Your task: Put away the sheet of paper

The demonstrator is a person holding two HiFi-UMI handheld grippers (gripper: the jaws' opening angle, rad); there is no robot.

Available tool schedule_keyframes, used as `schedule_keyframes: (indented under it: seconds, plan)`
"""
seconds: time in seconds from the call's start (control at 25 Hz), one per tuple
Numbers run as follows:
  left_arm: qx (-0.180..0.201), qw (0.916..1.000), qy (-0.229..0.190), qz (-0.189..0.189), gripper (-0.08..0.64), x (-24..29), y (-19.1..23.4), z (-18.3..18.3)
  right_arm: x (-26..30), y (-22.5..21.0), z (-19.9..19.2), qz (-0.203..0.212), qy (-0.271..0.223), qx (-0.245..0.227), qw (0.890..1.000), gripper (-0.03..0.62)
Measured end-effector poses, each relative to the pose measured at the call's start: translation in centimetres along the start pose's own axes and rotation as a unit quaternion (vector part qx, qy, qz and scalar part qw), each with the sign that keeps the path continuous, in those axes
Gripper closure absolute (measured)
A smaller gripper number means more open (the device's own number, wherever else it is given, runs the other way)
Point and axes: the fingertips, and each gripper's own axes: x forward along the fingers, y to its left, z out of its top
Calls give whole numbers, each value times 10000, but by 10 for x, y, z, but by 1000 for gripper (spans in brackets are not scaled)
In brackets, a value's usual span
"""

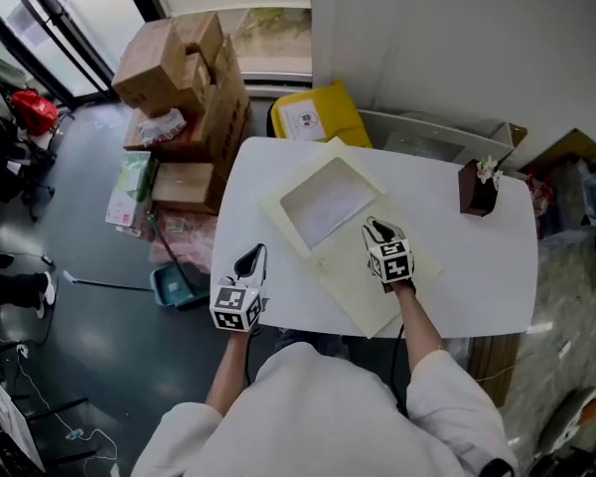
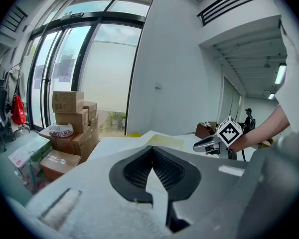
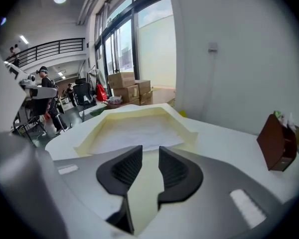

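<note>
A white sheet of paper (image 1: 326,204) (image 3: 134,133) lies inside an open cream folder (image 1: 363,286) (image 3: 102,128) on the white table (image 1: 477,266). My right gripper (image 1: 377,232) (image 3: 150,153) hovers low over the folder's near flap, just short of the sheet. Its jaws stand a narrow gap apart, and only the cream flap shows through the gap. My left gripper (image 1: 250,259) (image 2: 152,151) sits at the table's front left edge, off the folder. Its pads meet at the tips with nothing between them. The right gripper (image 2: 209,144) also shows in the left gripper view.
A brown box with a small flower (image 1: 477,189) (image 3: 276,141) stands at the table's far right. Beyond the table's far edge are a yellow bin (image 1: 318,115) and a clear container (image 1: 432,137). Stacked cardboard boxes (image 1: 184,78) (image 2: 70,118) stand on the floor to the left.
</note>
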Motion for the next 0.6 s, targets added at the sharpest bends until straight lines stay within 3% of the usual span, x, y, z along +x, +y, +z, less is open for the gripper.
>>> schedule_keyframes:
  seconds: [0.28,0.6]
  plan:
    - [131,9992,-3,-367,558,13,-29,2,-46,-11,1,-536,-438,182,9974,586]
    - [286,9976,0,-628,558,21,-49,7,-97,-11,11,-815,-1012,416,9906,592]
